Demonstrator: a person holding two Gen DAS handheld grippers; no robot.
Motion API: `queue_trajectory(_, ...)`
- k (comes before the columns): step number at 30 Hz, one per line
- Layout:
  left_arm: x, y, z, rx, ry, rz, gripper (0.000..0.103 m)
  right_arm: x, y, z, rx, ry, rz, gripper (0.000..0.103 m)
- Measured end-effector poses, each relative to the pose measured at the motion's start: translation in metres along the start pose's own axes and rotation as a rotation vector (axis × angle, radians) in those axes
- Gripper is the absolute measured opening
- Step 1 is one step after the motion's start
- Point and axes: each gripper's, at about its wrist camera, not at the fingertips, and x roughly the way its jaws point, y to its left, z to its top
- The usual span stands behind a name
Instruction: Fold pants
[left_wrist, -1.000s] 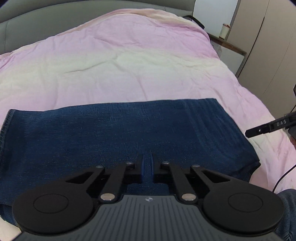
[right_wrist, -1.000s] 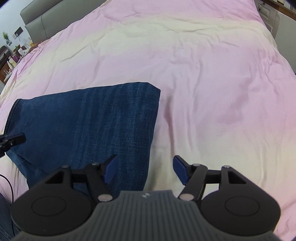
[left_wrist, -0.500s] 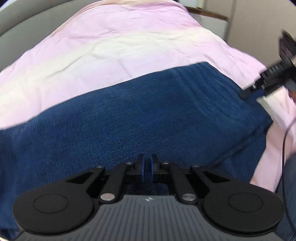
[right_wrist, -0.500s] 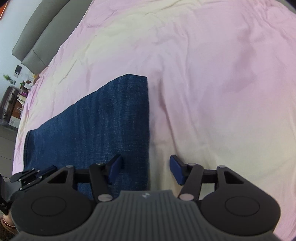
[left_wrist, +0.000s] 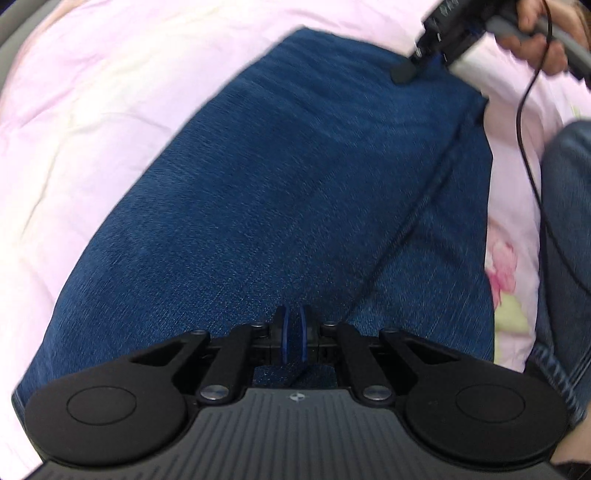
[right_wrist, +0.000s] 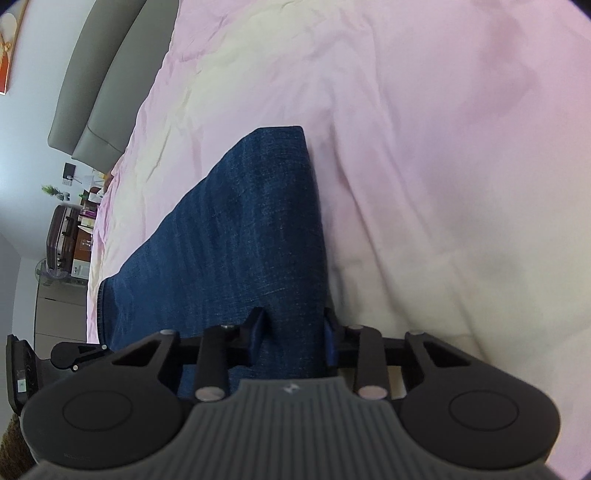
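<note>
We've got left gripper (left_wrist: 294, 334) clamped on pants (left_wrist: 295, 192) near edge; right gripper (right_wrist: 295, 334) closing round their right end.

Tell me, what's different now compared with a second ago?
The right gripper came down over the jeans' edge, and its jaws are closing with denim between them. The left gripper dipped and rolled, still shut on denim. The jeans remain folded on the pink bedspread.

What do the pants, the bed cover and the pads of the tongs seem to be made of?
Pants: dark blue denim, probably cotton; matte, with a fine streaked weave and a stitched hem.
Bed cover: thin woven cloth, maybe cotton; matte, softly wrinkled, pink fading to cream.
Pads: blue, smooth, perhaps rubber or soft plastic; too small to tell which.
</note>
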Motion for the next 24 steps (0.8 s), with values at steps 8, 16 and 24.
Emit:
queue_trajectory(8,0.022,-0.009,0.002,0.089,0.023,-0.017,0.0,-0.025,0.049,0.001,-0.045,-0.019,-0.017,0.01)
queue_trajectory(16,-0.01,0.033,0.012,0.05,-0.047,-0.027,0.002,-0.05,0.149,0.008,-0.2,-0.001,-0.104,0.009)
queue_trajectory(24,-0.003,0.103,0.055,0.023,-0.138,0.026,0.002,-0.054,0.213,0.01,-0.319,0.02,-0.183,0.009)
